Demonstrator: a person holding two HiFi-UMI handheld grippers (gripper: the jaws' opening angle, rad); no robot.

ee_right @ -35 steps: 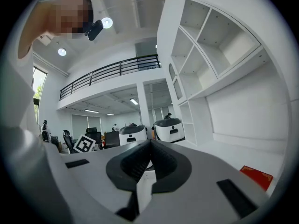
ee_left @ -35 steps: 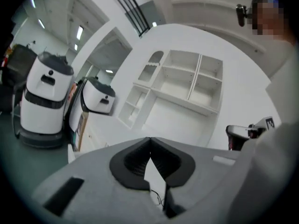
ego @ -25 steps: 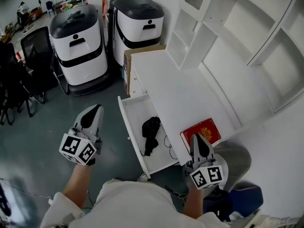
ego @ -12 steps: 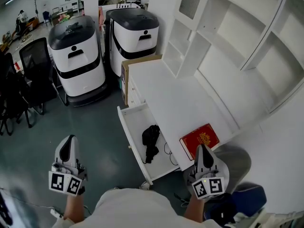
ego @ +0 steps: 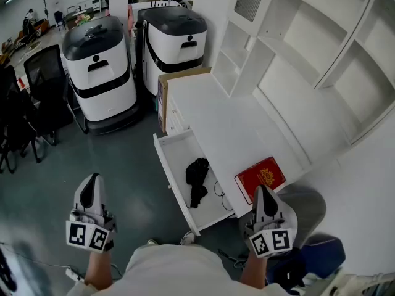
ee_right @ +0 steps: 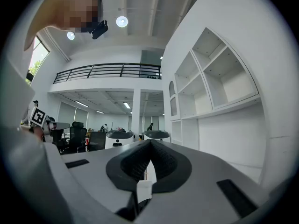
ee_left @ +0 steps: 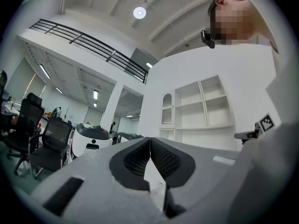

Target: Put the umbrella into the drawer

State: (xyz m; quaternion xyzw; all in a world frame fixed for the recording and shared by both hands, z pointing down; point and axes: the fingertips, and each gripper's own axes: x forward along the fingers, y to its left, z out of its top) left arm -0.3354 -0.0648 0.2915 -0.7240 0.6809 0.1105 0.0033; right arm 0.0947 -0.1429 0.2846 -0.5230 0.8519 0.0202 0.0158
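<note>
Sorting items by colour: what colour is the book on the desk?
The book is red with gold print; head view.

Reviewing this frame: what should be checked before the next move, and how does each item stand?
1. Umbrella inside the drawer: ok, it lies on the drawer floor.
2. Drawer pulled out: ok.
3. Left gripper empty: ok, jaws together on nothing.
4. Right gripper empty: ok, jaws together on nothing.
5. Umbrella low enough to pass under the desk top: cannot tell.
6. Red book out of the drawer's way: ok, it lies on the desk top by the edge.
</note>
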